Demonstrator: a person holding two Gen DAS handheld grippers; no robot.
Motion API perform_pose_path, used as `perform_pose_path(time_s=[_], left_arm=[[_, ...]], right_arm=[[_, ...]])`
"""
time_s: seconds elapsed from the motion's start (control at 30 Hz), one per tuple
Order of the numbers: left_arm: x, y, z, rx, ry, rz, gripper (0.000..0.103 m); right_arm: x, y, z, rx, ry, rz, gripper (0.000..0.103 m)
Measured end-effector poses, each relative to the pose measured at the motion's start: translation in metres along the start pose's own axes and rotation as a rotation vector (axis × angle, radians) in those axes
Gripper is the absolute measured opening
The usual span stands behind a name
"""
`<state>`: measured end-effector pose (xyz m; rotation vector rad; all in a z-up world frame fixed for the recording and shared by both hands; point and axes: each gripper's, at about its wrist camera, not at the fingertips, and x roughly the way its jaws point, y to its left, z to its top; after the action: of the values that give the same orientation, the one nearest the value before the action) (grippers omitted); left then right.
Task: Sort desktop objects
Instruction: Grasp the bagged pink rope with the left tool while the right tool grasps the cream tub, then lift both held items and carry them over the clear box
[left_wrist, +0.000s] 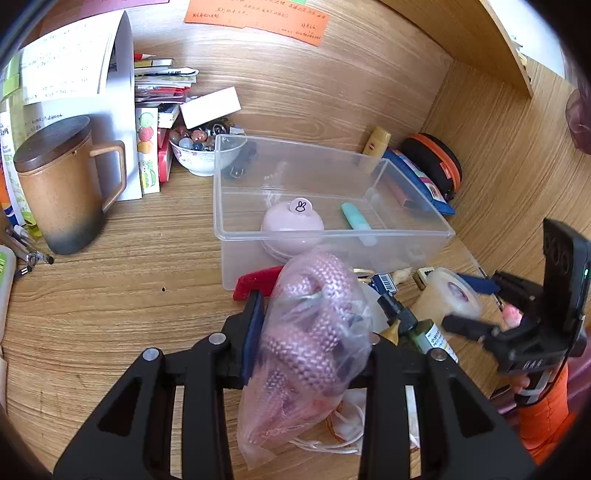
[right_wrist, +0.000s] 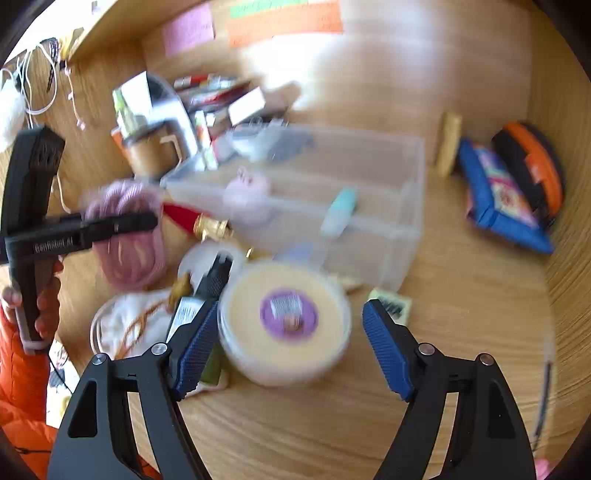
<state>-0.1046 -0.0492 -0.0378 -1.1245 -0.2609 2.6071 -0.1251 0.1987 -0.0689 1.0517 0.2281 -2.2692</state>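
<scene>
The left tool (left_wrist: 310, 332) is clamped on a plastic bag of pink rope (left_wrist: 306, 350), held above the bench (left_wrist: 129, 295) just before the clear box (left_wrist: 332, 206). The right tool (right_wrist: 288, 347) stands apart around a round yellow tub (right_wrist: 284, 321) on the bench.

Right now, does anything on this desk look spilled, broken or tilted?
Nothing looks spilled or broken. Only the white card looks odd: it rests tilted on the white bowl of coloured beads, behind the clear plastic box.
</scene>
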Motion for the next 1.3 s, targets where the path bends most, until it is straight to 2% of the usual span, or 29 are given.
perform_pose_path(time_s=[0.03,0.1,0.23,0.37,0.53,0.77,0.93,1.3], left_arm=[[0.000,0.000,0.000,0.001,0.000,0.000,0.033],[0.001,0.000,0.000,-0.002,0.001,0.001,0.033],[0.007,0.001,-0.004,-0.016,0.017,0.011,0.033],[0.005,0.002,-0.004,-0.024,0.007,0.005,0.033],[-0.003,-0.002,0.004,-0.004,-0.022,0.017,0.033],[-0.007,-0.004,0.006,-0.005,-0.052,0.034,0.027],[-0.025,-0.010,0.008,0.010,-0.092,0.031,0.026],[-0.055,-0.006,0.030,-0.002,-0.169,-0.018,0.026]], right_arm=[[0.002,0.002,-0.002,-0.010,-0.001,-0.010,0.068],[0.004,0.004,-0.004,-0.029,-0.007,-0.041,0.068],[0.009,-0.002,-0.005,0.014,-0.010,-0.003,0.066],[0.008,-0.003,-0.002,0.022,-0.007,-0.014,0.066],[-0.004,-0.008,0.006,0.034,-0.035,-0.008,0.065],[-0.022,-0.012,0.018,0.034,-0.083,-0.019,0.066],[-0.032,-0.012,0.026,0.029,-0.111,-0.011,0.065],[-0.051,-0.006,0.047,0.007,-0.171,-0.007,0.066]])
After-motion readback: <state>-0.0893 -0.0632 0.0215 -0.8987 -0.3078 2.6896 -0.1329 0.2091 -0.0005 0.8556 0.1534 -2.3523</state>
